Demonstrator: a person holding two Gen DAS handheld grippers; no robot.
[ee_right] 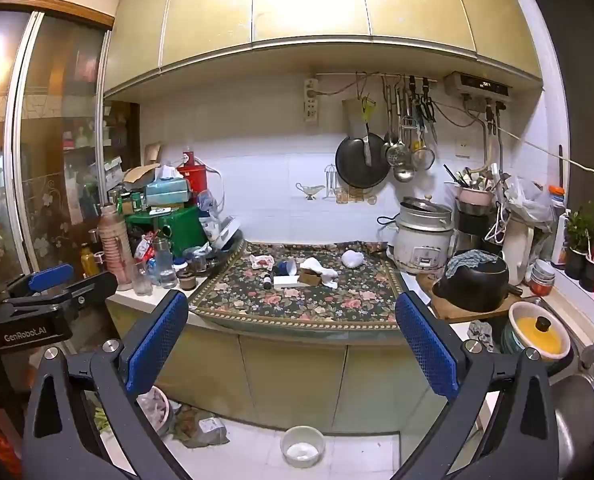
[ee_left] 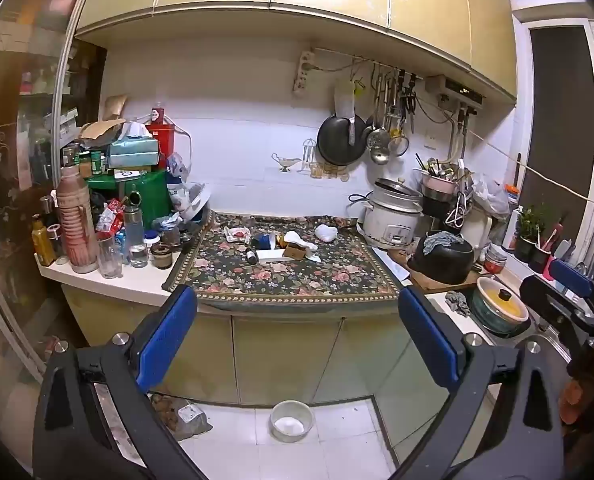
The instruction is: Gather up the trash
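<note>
Tools number two, each with two blue-padded fingers: the left tool (ee_left: 297, 336) and the right tool (ee_right: 293, 336) both stand spread wide with nothing between their fingers, tilted slightly downward toward the bench (ee_left: 137, 280). Neither touches anything. Well beyond them, at mid-frame on the dark floral cloth (ee_left: 297, 276), lies the trash: one crumpled white tissue (ee_left: 326, 232), one red-stained wrapper (ee_left: 236, 234), one blue cup on its side (ee_left: 265, 241), one small dark bottle (ee_left: 251, 256). At lower centre, one white bowl (ee_left: 291, 420) sits on the tiled floor.
</note>
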